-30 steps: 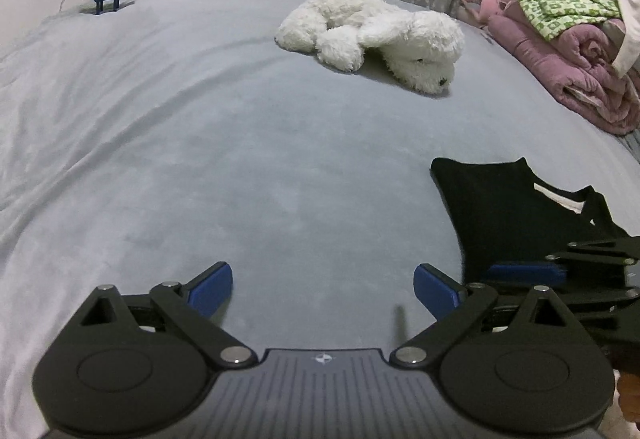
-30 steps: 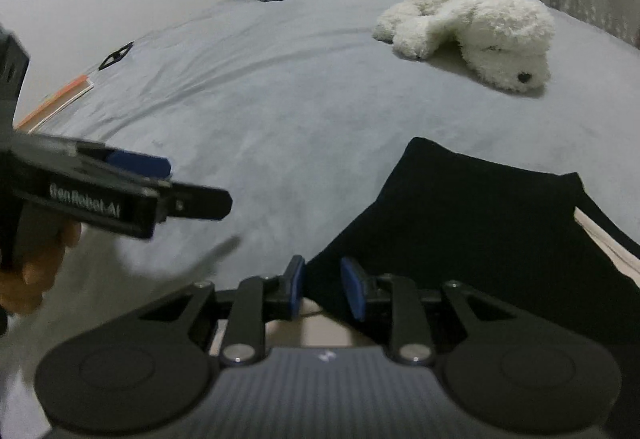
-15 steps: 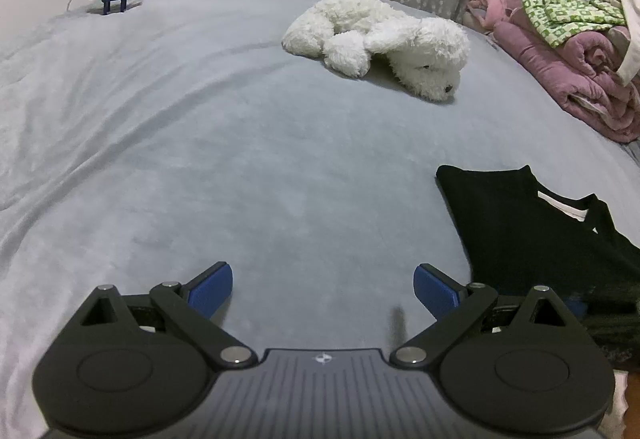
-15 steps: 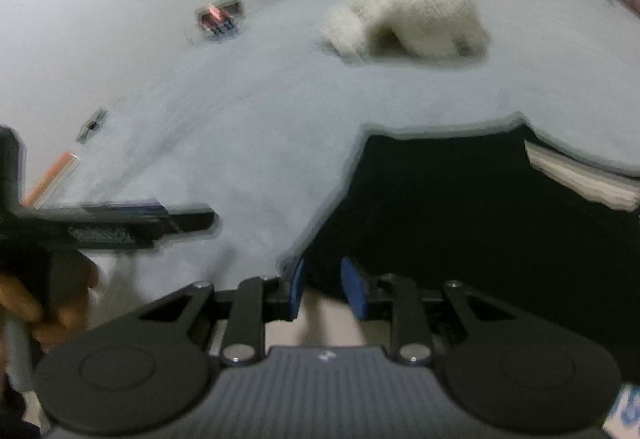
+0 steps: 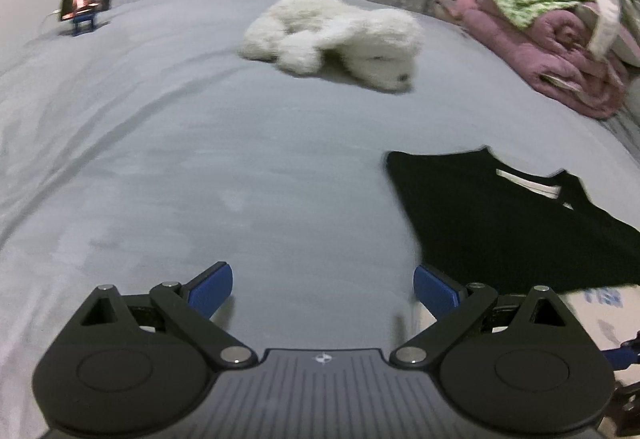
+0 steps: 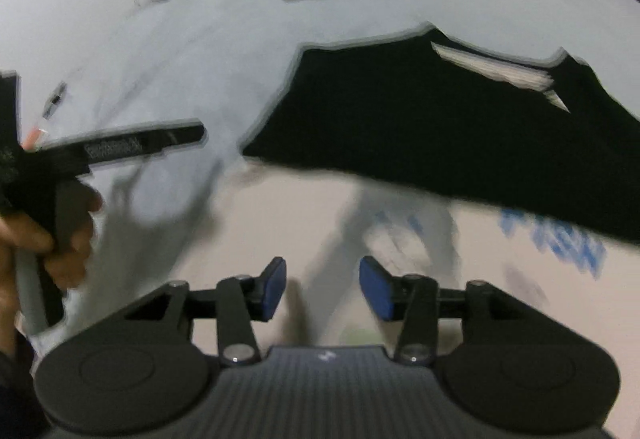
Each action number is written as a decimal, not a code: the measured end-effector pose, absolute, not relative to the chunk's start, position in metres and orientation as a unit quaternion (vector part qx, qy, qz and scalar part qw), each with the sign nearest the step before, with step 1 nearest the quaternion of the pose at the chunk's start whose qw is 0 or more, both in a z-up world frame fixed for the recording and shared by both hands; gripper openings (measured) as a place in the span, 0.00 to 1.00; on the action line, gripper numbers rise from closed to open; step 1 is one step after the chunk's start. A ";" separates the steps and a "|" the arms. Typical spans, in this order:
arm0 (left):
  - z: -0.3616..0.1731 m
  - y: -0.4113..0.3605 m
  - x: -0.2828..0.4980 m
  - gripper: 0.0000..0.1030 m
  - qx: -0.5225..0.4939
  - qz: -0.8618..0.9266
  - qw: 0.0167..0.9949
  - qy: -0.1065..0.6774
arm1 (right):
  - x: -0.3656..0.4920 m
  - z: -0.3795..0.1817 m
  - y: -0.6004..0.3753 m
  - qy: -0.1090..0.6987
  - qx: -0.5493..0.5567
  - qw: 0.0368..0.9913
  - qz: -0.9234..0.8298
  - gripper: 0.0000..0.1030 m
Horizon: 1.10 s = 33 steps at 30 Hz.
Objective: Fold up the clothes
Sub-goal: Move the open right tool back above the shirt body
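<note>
— Blue pads on both tongs; what do they hold?

— Nothing. The right tongs [image 6: 322, 285] were nearly shut on the black shirt [image 6: 452, 127] one second ago; now they are parted and empty. The left tongs [image 5: 322, 285] stay wide.

— Any writing?

— Blurred blue print, unreadable, on a pale cloth [image 6: 400, 223] under the shirt.

— Count?

— One shirt, flat on the grey bed [image 5: 200, 159]; one white plush dog [image 5: 336, 35].

A wide stretch of bare grey bed [image 5: 168, 143] is left open from the near edge to the middle. Toward the far edge it is blocked by a white plush [image 5: 336, 35]. The far left corner is taken by a phone [image 5: 86, 5] on a stand. The right edge is crowded by a pile [image 5: 552, 35] of bedding and clothes. A black shirt [image 5: 500, 223] covers the near right.
</note>
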<state>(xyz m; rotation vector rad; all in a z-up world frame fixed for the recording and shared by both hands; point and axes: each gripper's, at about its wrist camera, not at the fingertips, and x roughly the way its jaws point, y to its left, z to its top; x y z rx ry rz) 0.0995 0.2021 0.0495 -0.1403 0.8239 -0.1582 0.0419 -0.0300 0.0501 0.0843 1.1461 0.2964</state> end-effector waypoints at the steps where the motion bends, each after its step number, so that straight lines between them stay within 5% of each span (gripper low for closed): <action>1: 0.050 0.196 0.098 0.95 -0.070 -0.085 0.910 0.401 | 0.035 0.048 -0.039 0.545 0.041 0.827 0.129 0.51; 13: 0.029 0.126 0.073 0.96 0.067 -0.106 0.899 0.420 | -0.023 0.047 -0.082 0.559 0.073 0.819 0.105 0.56; 33: 0.028 0.127 0.052 0.96 0.074 -0.086 0.901 0.419 | -0.105 0.047 -0.133 0.568 0.090 0.813 0.088 0.62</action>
